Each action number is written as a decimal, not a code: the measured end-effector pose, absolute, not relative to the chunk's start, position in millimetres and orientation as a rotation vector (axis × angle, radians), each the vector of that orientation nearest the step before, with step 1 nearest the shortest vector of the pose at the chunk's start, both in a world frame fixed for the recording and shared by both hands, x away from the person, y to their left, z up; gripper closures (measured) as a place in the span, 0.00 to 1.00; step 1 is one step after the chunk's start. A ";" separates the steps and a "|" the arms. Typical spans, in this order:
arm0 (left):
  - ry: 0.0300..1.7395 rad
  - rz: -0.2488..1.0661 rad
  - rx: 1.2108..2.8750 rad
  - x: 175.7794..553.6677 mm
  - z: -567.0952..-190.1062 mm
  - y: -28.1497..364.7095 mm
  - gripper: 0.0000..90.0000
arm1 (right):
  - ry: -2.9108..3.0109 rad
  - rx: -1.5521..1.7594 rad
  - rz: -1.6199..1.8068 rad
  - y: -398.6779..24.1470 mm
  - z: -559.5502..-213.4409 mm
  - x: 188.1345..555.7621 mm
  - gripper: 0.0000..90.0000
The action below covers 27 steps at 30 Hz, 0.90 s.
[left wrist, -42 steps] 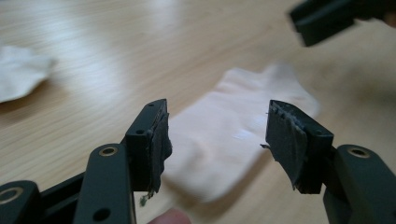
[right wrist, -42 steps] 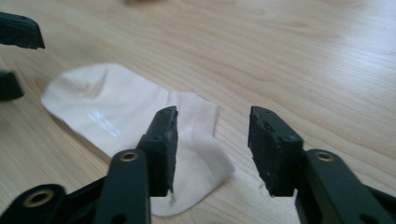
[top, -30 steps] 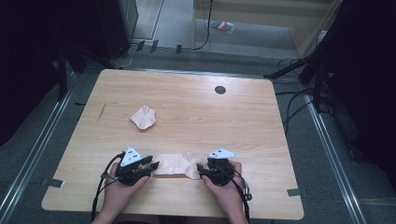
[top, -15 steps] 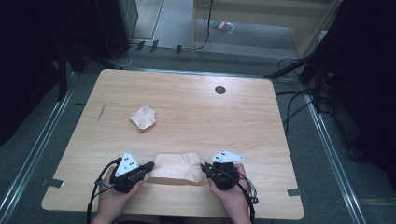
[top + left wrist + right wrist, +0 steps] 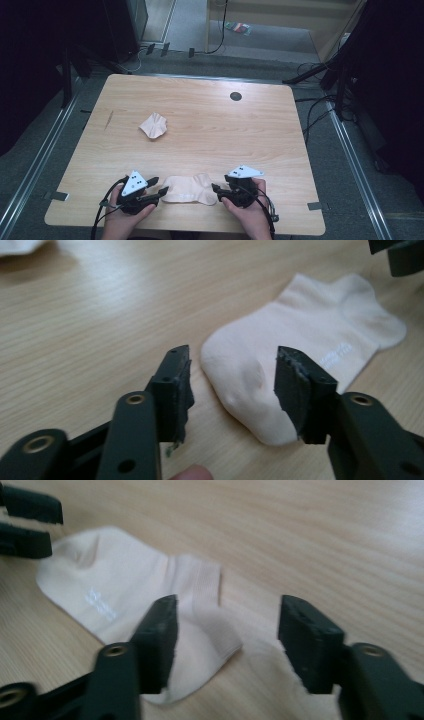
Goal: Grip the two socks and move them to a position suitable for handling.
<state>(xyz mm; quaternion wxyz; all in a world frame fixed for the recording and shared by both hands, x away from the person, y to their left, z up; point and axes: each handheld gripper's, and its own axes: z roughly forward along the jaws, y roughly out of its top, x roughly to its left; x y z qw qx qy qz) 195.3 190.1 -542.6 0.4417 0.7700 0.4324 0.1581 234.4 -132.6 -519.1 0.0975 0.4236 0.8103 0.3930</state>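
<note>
Dark floor and trailing cables surround the pale wooden counter (image 5: 200, 125). From the high view, a flat cream sock (image 5: 190, 189) lies near the front edge, between the left hand-held gripper (image 5: 159, 186) and the right hand-held gripper (image 5: 215, 190). A second, crumpled sock (image 5: 153, 125) sits well apart toward the counter's left middle, and a dark round hole (image 5: 235, 96) marks the far edge.

The left gripper view adds small white lettering on the sock (image 5: 305, 355) and shows its toe end lying between jaws that have just been opening, touching neither pad. The right gripper view shows the ribbed cuff (image 5: 200, 615) beside its left jaw, the jaws likewise just opened and gripping nothing. Both hands are cut off at the front edge; the lettering is too blurred to read.
</note>
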 end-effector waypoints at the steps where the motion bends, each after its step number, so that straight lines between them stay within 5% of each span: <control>1: 1.092 0.395 1.879 196.4 -541.3 193.2 0.50 | 2.372 1.273 1.199 -135.9 -517.3 235.2 0.38; 12: 1.226 0.534 1.731 240.6 -527.3 227.2 0.43 | 2.126 1.318 1.265 -158.1 -505.8 237.8 0.09; 27: 1.342 0.637 1.764 343.7 -521.1 228.8 0.45 | 2.090 1.365 1.278 -164.8 -506.4 242.1 0.09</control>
